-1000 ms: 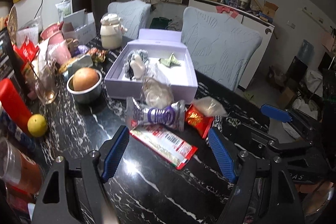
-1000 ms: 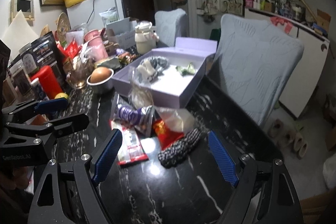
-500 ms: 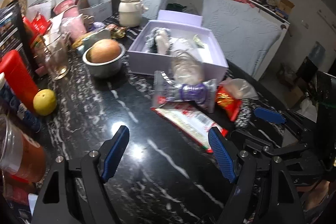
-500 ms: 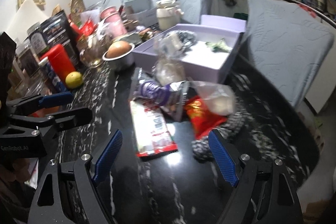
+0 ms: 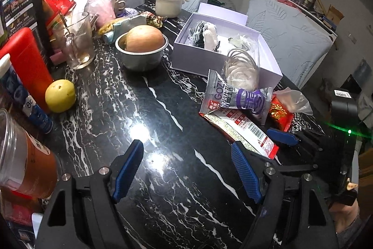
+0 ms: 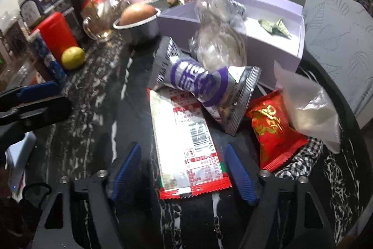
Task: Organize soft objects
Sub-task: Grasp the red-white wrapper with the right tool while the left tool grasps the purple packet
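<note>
Left wrist view: the left claw (image 5: 187, 170) is released above the black marble desk (image 5: 130, 106), with the flat red-and-white snack packet (image 5: 240, 130) just beside its right finger. Right wrist view: the right claw (image 6: 184, 173) is released, its fingers straddling that packet's (image 6: 188, 144) near end; the silver-purple pouch (image 6: 200, 83) overlaps the far end, before the lilac cardboard box (image 6: 275, 50).

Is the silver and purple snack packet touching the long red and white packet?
Touching. The right wrist view shows the silver and purple packet lying across the top end of the red and white packet, overlapping it.
</note>
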The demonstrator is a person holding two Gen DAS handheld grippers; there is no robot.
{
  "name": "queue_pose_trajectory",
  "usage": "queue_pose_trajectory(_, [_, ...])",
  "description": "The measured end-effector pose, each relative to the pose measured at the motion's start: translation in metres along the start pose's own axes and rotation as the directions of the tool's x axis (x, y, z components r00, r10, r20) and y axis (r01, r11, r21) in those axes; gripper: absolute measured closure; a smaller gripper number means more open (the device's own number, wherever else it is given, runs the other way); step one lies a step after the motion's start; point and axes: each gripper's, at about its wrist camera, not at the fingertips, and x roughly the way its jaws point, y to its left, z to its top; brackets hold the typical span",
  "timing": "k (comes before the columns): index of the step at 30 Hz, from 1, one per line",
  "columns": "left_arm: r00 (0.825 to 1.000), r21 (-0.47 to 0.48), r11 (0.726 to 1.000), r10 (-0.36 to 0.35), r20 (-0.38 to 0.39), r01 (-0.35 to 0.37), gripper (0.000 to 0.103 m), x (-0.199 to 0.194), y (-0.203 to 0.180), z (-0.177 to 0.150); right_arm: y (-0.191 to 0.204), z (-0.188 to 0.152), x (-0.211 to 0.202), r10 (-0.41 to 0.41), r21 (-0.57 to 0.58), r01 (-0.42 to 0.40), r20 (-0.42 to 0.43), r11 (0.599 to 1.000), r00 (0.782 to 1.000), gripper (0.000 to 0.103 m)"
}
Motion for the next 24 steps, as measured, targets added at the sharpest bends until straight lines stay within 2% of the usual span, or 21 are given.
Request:
queue_pose_trajectory(1, [1.0,-0.001,1.0,-0.003,-0.001,0.003,0.026,0.0,0.0,0.0,0.001,0.0,-0.001,-0.012,-0.01,0.013,0.009,1.0,1.0,0.039])
queue_pose_trajectory(2, [1.0,-0.001,1.0,-0.004,0.0,0.004,0.026,0.0,-0.001,0.0,0.003,0.0,0.0,-0.027,-0.025,0.027,0.007,0.999,1.0,0.048])
queue_pose_trajectory(6, [1.0,0.004,1.0,-0.014,0.006,0.014,0.026,-0.003,-0.005,0.0,0.008,-0.005,-0.002,-0.033,-0.053,0.033,0.0,0.998,0.999,0.053])
queue_pose_trajectory(19, [0.998,0.025,0.998,-0.059,0.017,0.059,0.026,-0.014,-0.023,-0.011,0.002,-0.061,-0.046,-0.055,-0.013,0.054,-0.069,0.998,0.996,0.053])
queue_pose_trajectory(22, [0.998,0.026,0.998,-0.061,0.017,0.061,0.026,-0.016,-0.026,-0.013,-0.004,-0.066,-0.051,-0.066,0.015,0.068,-0.079,0.998,0.995,0.049])
queue_pose_trajectory(23, [0.998,0.027,0.998,-0.059,0.017,0.058,0.026,-0.017,-0.027,-0.013,-0.004,-0.066,-0.05,-0.066,0.02,0.068,-0.078,0.997,0.995,0.044])
queue_pose_trajectory(24, [0.998,0.028,0.998,-0.057,0.018,0.056,0.026,-0.018,-0.027,-0.013,-0.004,-0.065,-0.049,-0.065,0.024,0.067,-0.074,0.997,0.995,0.043])
